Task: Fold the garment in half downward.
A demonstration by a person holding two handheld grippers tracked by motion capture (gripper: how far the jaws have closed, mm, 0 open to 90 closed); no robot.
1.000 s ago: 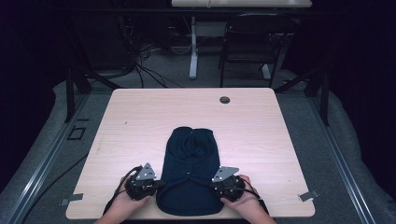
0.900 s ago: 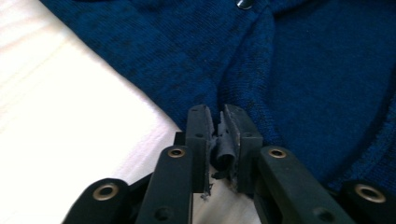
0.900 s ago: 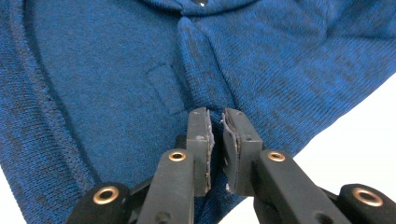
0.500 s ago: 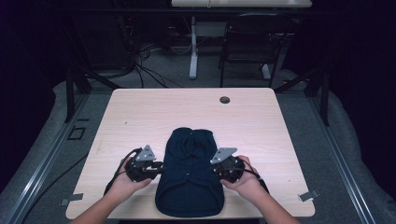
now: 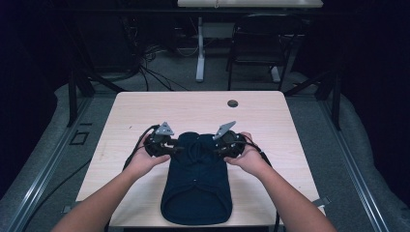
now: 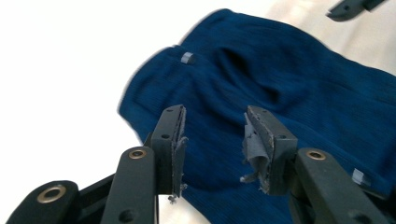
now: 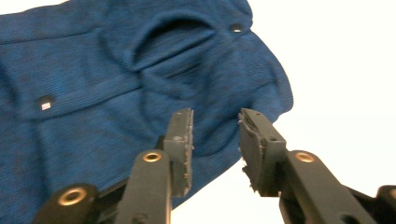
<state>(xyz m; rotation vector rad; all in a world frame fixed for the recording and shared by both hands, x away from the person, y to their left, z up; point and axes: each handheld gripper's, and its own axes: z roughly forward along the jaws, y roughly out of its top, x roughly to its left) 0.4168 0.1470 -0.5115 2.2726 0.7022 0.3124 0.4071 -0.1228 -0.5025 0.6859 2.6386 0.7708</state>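
Both grippers let go of the folded blue garment

Left gripper (image 5: 170,149) and right gripper (image 5: 218,147) flank the garment's (image 5: 196,188) far end mid-worktop (image 5: 270,121), wrists turned inward, jaws just opened, nothing between them.

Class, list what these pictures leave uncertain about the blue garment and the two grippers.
- Blue garment: high view too dark to show its type or folds.
- Small grey tag: left gripper view, blurred, unreadable.
- Left gripper and right gripper: contact with cloth unclear from above.
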